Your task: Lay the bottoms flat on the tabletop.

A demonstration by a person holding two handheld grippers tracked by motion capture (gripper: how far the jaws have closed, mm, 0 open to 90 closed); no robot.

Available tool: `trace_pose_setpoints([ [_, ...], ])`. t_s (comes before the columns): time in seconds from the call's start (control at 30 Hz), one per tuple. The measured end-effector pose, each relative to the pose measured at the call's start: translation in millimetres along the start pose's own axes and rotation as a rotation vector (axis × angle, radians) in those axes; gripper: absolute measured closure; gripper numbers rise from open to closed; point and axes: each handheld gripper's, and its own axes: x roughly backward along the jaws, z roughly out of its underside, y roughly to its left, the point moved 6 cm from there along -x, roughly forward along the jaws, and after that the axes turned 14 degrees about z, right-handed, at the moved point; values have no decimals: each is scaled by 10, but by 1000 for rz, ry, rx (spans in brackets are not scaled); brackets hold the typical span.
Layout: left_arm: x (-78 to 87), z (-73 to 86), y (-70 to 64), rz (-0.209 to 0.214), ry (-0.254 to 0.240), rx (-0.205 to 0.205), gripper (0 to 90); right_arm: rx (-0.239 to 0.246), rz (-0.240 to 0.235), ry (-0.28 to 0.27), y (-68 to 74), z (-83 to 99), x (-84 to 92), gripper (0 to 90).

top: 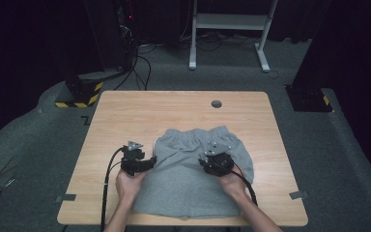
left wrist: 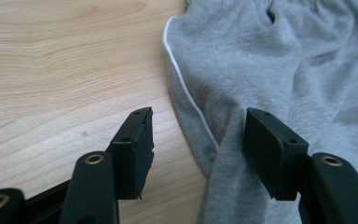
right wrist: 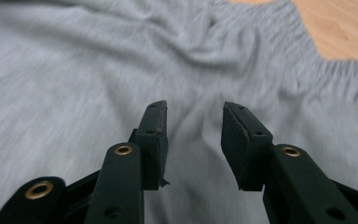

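Grey jersey shorts (top: 193,169) lie flat on the near half of the wooden table (top: 125,111), waistband toward the far side. We hold the left gripper (left wrist: 198,140) at the shorts' left edge, jaws apart, a white-piped fold of cloth (left wrist: 191,105) lying between them unpinched. We hold the right gripper (right wrist: 193,135) over the right part of the shorts, jaws apart, nothing clamped between the pads. Near the far table edge sits a round grommet (top: 216,104).
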Motion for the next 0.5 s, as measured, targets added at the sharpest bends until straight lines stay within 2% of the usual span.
trace_pose_setpoints([
  [0.17, -109, 0, 53, -13, 20, 35, 427, 17, -38, 11, 18, 211, 118, 621],
  [0.27, -182, 12, 42, -5, 35, 51, 473, 11, -64, 42, 64, 309, 113, 618],
  [0.33, -203, 3, 20, -1, 36, 44, 552, 33, -70, 54, 116, 367, 91, 629],
  [0.43, -221, -8, -3, 26, 49, 46, 702, 29, -85, 40, 123, 379, 100, 687],
  [0.5, -205, -43, -13, -2, 70, 22, 793, 35, -90, 42, 95, 379, 95, 748],
])
